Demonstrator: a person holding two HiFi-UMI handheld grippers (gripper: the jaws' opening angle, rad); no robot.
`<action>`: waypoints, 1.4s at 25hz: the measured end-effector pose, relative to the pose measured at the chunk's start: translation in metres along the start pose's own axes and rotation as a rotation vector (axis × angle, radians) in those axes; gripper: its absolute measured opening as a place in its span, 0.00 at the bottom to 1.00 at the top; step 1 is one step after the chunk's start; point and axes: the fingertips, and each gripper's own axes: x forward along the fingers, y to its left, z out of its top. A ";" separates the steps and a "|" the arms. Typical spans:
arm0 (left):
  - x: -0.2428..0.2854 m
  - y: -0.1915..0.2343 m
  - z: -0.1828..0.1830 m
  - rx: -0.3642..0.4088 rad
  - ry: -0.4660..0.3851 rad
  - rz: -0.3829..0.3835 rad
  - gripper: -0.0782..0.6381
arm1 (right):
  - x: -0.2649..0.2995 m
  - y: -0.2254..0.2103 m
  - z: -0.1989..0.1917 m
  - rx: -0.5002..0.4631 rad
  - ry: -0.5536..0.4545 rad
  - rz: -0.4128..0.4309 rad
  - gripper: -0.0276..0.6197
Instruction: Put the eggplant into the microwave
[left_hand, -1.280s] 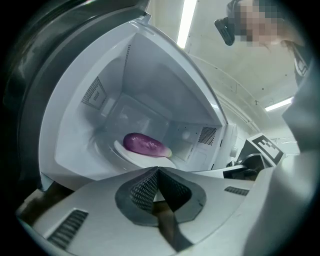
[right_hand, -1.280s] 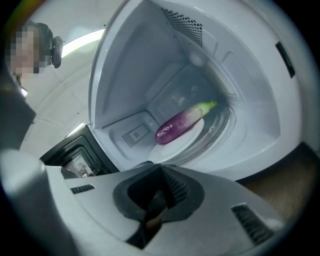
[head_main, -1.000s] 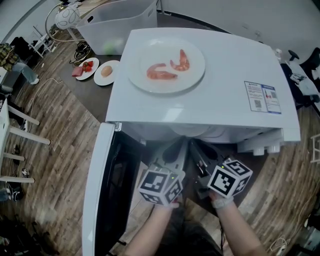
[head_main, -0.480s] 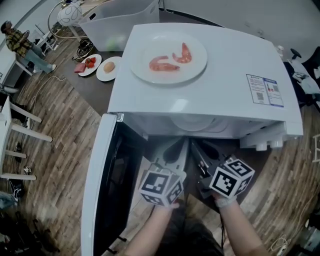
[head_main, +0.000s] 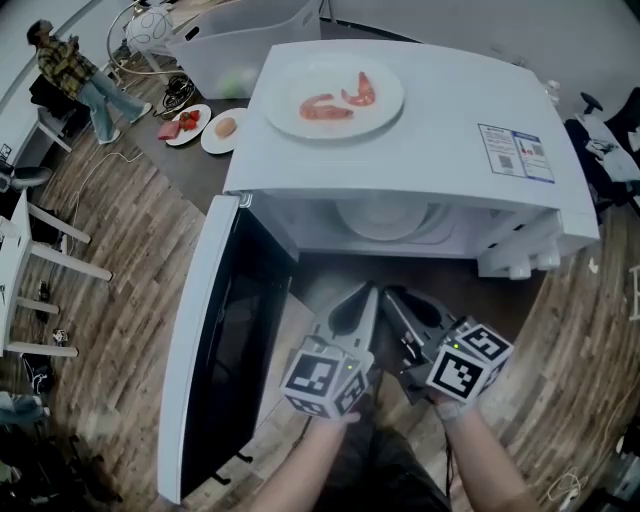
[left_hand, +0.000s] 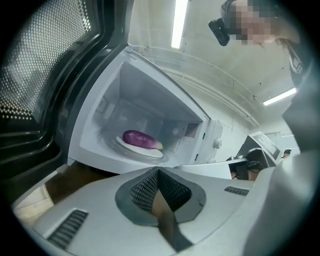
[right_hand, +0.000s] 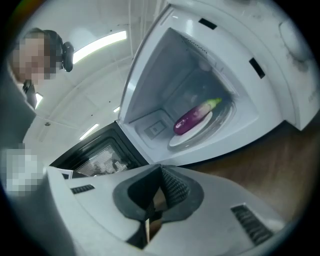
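The white microwave stands with its door swung open to the left. Inside, a purple eggplant lies on a white plate on the turntable. My left gripper and right gripper hover side by side just outside the cavity and point toward it. Both are shut with nothing between their pads. Neither touches the eggplant.
A white plate with two shrimps sits on top of the microwave. Two small food plates and a clear bin lie on the table behind at the left. A person walks at the far left.
Both grippers have drawn back a little from the microwave opening, staying shut. A person has walked into view at the far left.
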 end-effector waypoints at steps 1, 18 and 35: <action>-0.004 -0.004 -0.001 0.001 -0.001 -0.002 0.11 | -0.004 0.003 -0.001 0.003 -0.005 0.002 0.05; -0.090 -0.103 -0.013 0.082 0.005 -0.075 0.11 | -0.125 0.052 -0.009 -0.168 -0.047 -0.098 0.05; -0.183 -0.174 -0.016 0.075 -0.031 -0.036 0.11 | -0.217 0.130 -0.039 -0.267 -0.056 -0.039 0.05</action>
